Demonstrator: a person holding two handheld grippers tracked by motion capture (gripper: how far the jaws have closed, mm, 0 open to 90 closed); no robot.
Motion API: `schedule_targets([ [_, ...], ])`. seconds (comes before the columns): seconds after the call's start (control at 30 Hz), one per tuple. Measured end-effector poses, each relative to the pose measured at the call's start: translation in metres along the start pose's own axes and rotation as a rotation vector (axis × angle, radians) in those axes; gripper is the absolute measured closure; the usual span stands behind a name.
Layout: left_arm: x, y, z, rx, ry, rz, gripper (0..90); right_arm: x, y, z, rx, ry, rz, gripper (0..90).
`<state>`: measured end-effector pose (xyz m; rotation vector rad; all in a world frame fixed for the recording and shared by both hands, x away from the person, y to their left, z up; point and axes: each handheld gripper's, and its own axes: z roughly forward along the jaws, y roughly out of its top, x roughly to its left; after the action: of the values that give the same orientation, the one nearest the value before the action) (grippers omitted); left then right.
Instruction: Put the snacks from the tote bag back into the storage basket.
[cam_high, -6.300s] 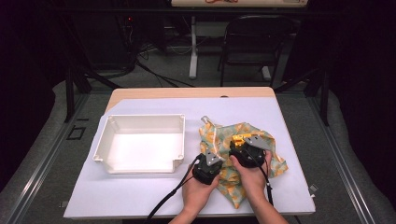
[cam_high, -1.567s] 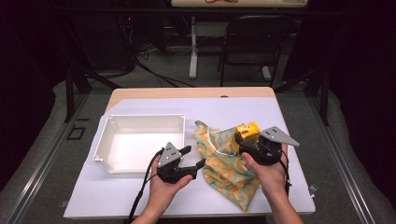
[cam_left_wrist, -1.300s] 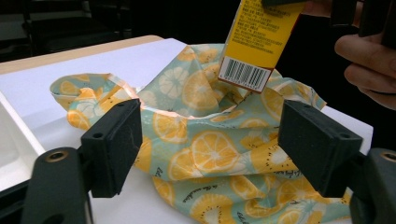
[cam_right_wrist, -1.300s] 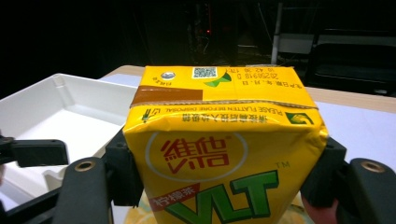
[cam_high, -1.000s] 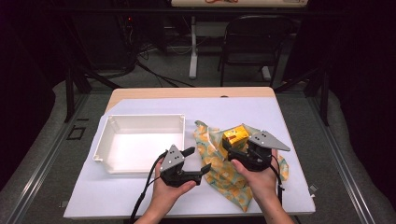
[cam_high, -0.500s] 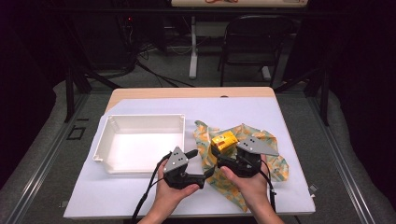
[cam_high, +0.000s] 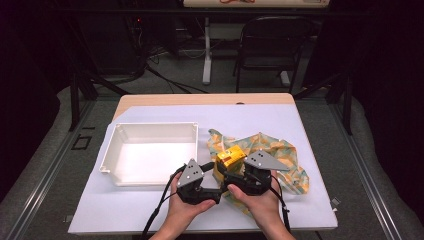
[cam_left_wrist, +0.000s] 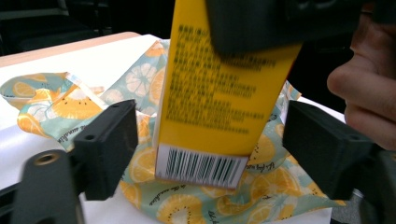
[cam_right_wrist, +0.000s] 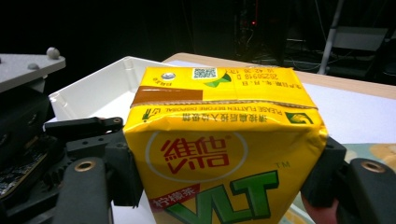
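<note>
A yellow drink carton (cam_high: 230, 159) hangs above the table, and my right gripper (cam_high: 226, 172) is shut on its sides. In the right gripper view the carton (cam_right_wrist: 219, 154) stands upright between the jaws of the right gripper (cam_right_wrist: 224, 186). My left gripper (cam_high: 214, 181) faces it from the left. Its jaws have just been closing, and the barcode end of the carton (cam_left_wrist: 219, 93) sits between them with a gap on each side of the left gripper (cam_left_wrist: 210, 154). A citrus-print cloth (cam_high: 280, 155) lies crumpled under and behind the carton.
A white empty tray (cam_high: 150, 130) sits on the left half of the white-covered table (cam_high: 260, 115), close to my left hand. The cloth (cam_left_wrist: 60, 100) spreads toward the table's right. A chair and table legs stand beyond the far edge.
My right gripper has carried the carton leftward until it sits between the left gripper's jaws. The left hand has stayed near the tray's front corner.
</note>
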<state>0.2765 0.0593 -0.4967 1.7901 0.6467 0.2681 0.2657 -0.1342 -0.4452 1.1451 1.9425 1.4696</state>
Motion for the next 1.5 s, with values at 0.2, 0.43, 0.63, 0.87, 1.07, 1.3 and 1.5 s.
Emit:
schedule_targets([
  [0.2, -0.002, 0.000, 0.001, 0.004, 0.022, 0.015, 26.6, 0.008, -0.002, 0.002, 0.005, 0.016, -0.012, 30.3],
  [0.43, -0.005, 0.000, 0.001, -0.005, 0.053, 0.021, 32.0, 0.013, -0.003, 0.005, 0.013, 0.033, -0.015, 30.2],
  [0.63, -0.004, 0.000, 0.000, -0.010, 0.053, 0.021, 39.0, 0.014, -0.005, 0.006, 0.032, 0.040, -0.022, 30.2],
  [0.87, -0.006, -0.002, -0.002, -0.012, 0.076, 0.028, 48.6, 0.014, -0.005, 0.008, 0.041, 0.047, -0.019, 29.1],
  [1.07, -0.001, -0.002, -0.005, -0.009, 0.076, 0.004, 50.6, 0.012, 0.000, 0.004, 0.019, 0.067, -0.013, 23.8],
  [1.3, 0.010, -0.001, -0.010, -0.008, 0.115, -0.025, 51.1, 0.005, 0.006, -0.004, -0.010, 0.085, 0.004, 16.2],
  [1.5, 0.023, -0.001, -0.018, -0.022, 0.120, -0.059, 51.3, -0.005, 0.009, -0.011, -0.031, 0.089, 0.025, 14.6],
])
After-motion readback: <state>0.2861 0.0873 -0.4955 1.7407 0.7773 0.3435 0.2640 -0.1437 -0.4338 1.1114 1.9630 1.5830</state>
